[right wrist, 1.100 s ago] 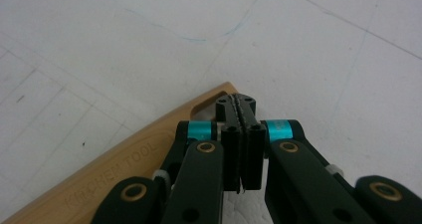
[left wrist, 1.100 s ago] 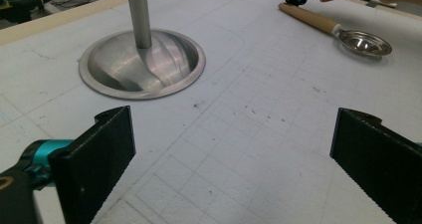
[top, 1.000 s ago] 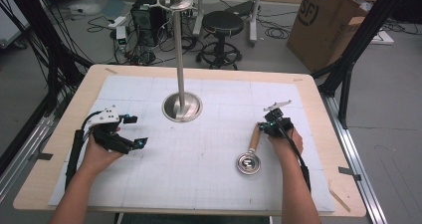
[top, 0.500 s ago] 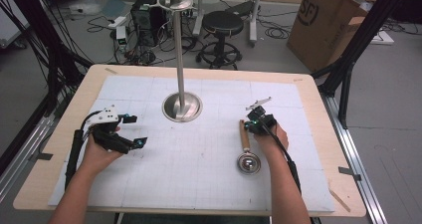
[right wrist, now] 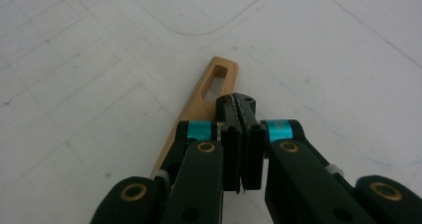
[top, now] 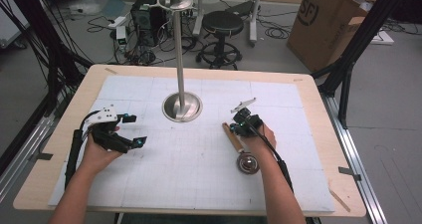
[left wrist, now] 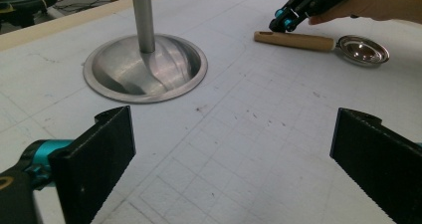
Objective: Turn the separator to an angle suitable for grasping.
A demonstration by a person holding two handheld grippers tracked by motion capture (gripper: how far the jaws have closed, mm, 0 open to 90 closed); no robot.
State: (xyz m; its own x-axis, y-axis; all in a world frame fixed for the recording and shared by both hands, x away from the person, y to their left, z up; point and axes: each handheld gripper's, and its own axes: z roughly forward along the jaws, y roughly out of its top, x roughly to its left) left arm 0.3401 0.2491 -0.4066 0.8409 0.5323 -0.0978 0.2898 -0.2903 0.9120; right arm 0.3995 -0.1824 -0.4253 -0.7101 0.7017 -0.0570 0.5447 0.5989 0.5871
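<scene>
A person at a gridded work table (top: 318,194) brings the right gripper (top: 241,128) down over the wooden handle of a small metal strainer (top: 240,151), which lies flat to the right of the steel stand (top: 181,87) at the table's centre. In the right gripper view, the right gripper's jaws are pressed together with nothing between them, poised just above the slotted end of the handle (right wrist: 208,98), so the pick-up appears not yet made. The likely next move calls for parting the jaws, lowering them astride the handle and closing on the wood. The left gripper (top: 132,130) rests well to the left of the stand, its jaws spread wide and empty, as the left gripper view shows across the stand's dished base (left wrist: 145,67). Behind the table, beyond the stand and to its right, a cardboard box (top: 326,22) carries a round black mark reading "SF"; no other writing is legible.
</scene>
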